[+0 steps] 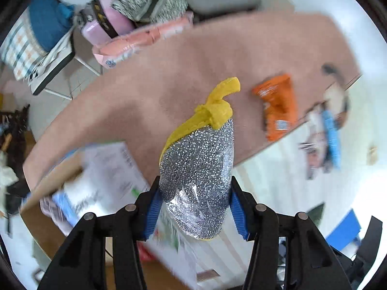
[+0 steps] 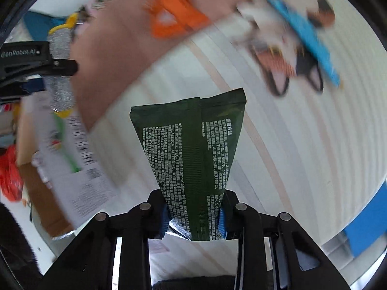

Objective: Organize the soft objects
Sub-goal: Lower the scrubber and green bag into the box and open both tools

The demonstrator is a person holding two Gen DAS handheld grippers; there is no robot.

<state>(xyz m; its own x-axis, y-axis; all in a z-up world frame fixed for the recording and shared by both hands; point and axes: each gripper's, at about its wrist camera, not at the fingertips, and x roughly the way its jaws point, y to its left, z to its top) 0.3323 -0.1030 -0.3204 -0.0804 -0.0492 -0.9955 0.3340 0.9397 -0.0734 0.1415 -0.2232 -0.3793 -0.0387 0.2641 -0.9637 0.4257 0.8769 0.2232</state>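
Observation:
My left gripper (image 1: 193, 207) is shut on a silver sparkly scrubber with a yellow knotted cloth top (image 1: 200, 159), held in the air above a pink mat (image 1: 217, 48). My right gripper (image 2: 193, 215) is shut on a dark green soft packet with white print (image 2: 191, 149), held above a white striped surface (image 2: 278, 133). The left gripper and its scrubber (image 2: 59, 55) also show at the left edge of the right wrist view. An orange packet (image 1: 278, 106) lies on the mat; it also shows in the right wrist view (image 2: 176, 21).
An open cardboard box (image 1: 79, 181) with papers and packets sits below left. A blue and white packet pile (image 1: 324, 135) lies at the mat's right edge. Pink packages (image 1: 140, 38), bags and a chair (image 1: 48, 48) stand beyond the mat.

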